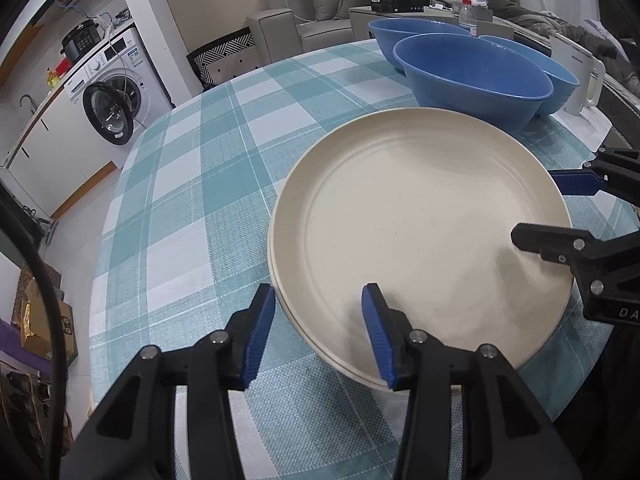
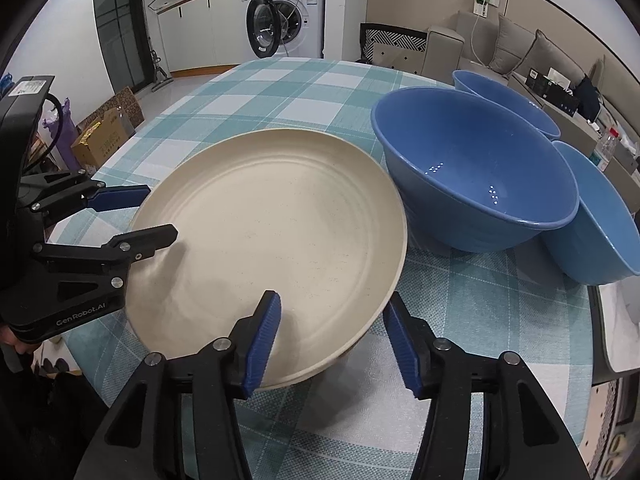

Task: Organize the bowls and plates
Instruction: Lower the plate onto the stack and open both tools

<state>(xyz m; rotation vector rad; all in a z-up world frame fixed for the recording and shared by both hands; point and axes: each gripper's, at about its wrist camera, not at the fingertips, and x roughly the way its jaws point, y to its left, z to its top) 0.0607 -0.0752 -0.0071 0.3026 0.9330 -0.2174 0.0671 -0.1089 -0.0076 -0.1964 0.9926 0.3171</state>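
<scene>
A stack of cream plates [image 1: 416, 232] [image 2: 272, 240] lies on the checked tablecloth. Three blue bowls [image 1: 472, 76] [image 2: 476, 172] stand just behind it, touching each other. My left gripper [image 1: 320, 332] is open and straddles the stack's near-left rim, one finger outside, one over the plate. It also shows in the right wrist view [image 2: 154, 216]. My right gripper [image 2: 332, 336] is open and straddles the opposite rim, one finger over the plate, one outside. It shows at the right in the left wrist view [image 1: 536, 208]. Neither gripper holds anything.
The round table [image 1: 192, 184] [image 2: 288, 88] has a teal and white cloth. A white kettle [image 1: 580, 80] stands behind the bowls. A chair [image 1: 220, 56], a washing machine [image 2: 288, 12] and a sofa lie beyond. Boxes [image 2: 104, 132] sit on the floor.
</scene>
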